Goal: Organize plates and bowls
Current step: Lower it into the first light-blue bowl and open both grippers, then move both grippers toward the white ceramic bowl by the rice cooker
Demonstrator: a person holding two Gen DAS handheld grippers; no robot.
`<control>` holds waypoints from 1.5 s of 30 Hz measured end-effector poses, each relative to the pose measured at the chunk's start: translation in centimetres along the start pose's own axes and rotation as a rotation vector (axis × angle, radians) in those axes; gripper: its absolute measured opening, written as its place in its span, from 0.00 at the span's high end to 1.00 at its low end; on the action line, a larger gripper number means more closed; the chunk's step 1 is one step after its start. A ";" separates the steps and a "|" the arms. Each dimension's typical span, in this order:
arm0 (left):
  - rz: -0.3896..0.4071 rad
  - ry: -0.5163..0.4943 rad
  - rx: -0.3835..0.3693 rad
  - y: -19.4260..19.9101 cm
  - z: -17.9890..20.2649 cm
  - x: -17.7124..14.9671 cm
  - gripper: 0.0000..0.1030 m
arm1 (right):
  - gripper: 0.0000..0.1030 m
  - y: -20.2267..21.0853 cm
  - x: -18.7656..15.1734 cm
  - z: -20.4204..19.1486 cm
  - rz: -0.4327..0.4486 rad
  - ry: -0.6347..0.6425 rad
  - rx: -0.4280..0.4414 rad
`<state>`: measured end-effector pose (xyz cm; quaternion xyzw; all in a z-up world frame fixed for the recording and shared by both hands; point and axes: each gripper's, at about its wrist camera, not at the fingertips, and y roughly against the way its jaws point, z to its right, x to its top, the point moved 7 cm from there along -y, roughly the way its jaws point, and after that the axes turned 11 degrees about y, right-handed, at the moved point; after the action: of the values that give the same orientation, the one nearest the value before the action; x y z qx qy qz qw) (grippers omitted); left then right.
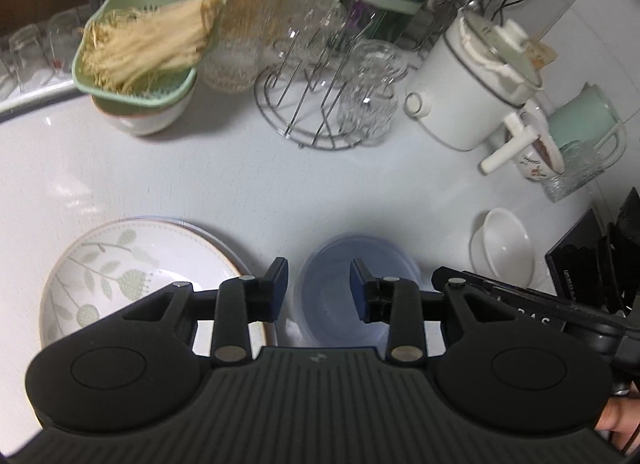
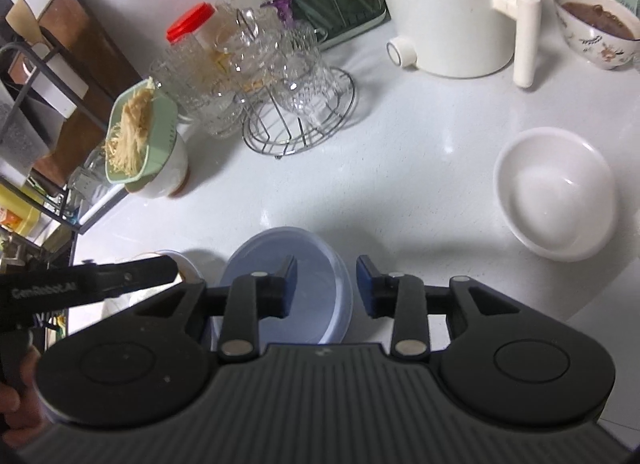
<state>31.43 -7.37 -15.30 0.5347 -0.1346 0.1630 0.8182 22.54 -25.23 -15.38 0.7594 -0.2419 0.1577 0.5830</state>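
Grippers hang over the blue bowl (image 1: 360, 292) — left gripper (image 1: 319, 288) and right gripper (image 2: 326, 288) both parted, gripping nothing — between plate (image 1: 132, 264) and white bowl (image 2: 556, 192).

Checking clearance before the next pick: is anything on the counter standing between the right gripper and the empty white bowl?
Nothing visible does. In the right wrist view the white bowl sits alone on bare counter, up and right of the right gripper, whose jaws are open and empty. The blue translucent bowl lies under the gripper's left finger, off that path.
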 end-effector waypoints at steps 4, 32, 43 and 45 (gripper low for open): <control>0.025 -0.037 -0.017 1.6 0.7 0.1 0.62 | 0.65 1.7 0.2 -0.6 0.053 0.011 -0.011; 0.125 -0.208 -0.123 5.5 7.5 -0.9 0.62 | 0.65 9.6 2.3 1.4 0.302 0.023 -0.124; 0.084 -0.272 -0.149 3.3 11.1 -0.5 0.59 | 0.65 11.3 1.3 5.8 0.317 -0.037 -0.241; 0.075 -0.287 -0.154 2.7 11.8 -0.6 0.59 | 0.65 11.4 1.1 6.6 0.316 -0.045 -0.259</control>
<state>29.23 -17.30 -8.61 0.4828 -0.2819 0.1048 0.8225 16.94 -34.11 -7.36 0.6339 -0.3895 0.1977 0.6382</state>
